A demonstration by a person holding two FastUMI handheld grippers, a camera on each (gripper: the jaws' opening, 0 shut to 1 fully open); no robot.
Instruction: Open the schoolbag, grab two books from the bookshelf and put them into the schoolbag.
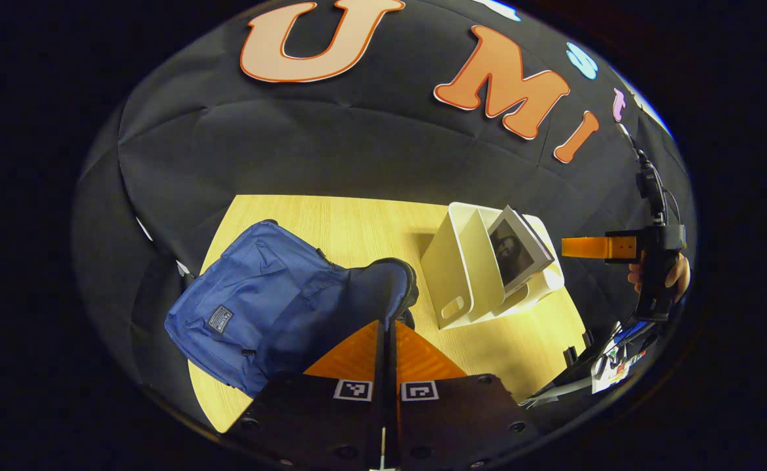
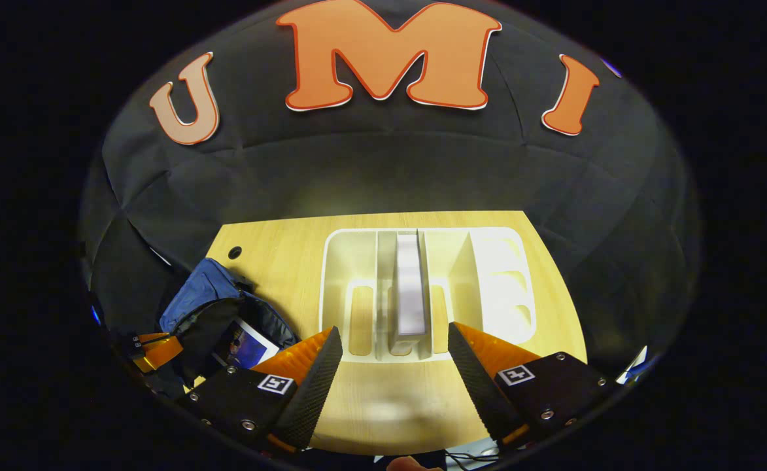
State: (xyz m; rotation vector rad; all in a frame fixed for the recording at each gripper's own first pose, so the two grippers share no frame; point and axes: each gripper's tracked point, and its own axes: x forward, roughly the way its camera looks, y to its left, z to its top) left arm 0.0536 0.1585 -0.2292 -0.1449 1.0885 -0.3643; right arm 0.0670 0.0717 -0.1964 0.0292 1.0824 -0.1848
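Item: schoolbag (image 1: 272,301), unzipped on counter (image 2: 383,399), one book (image 2: 242,345) already inside. L gripper (image 1: 386,340) fingers closed, apparently pinching bag's rim to hold mouth open. R gripper (image 2: 393,366) fingers apart, lined up w/ upright book (image 2: 410,288) in bookshelf (image 2: 501,281), prob. 2nd pick.

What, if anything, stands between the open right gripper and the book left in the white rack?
Nothing visible does. The right gripper is open and lined up with the upright book in the rack; bare table lies between them. The rack's dividers flank the book closely on both sides.
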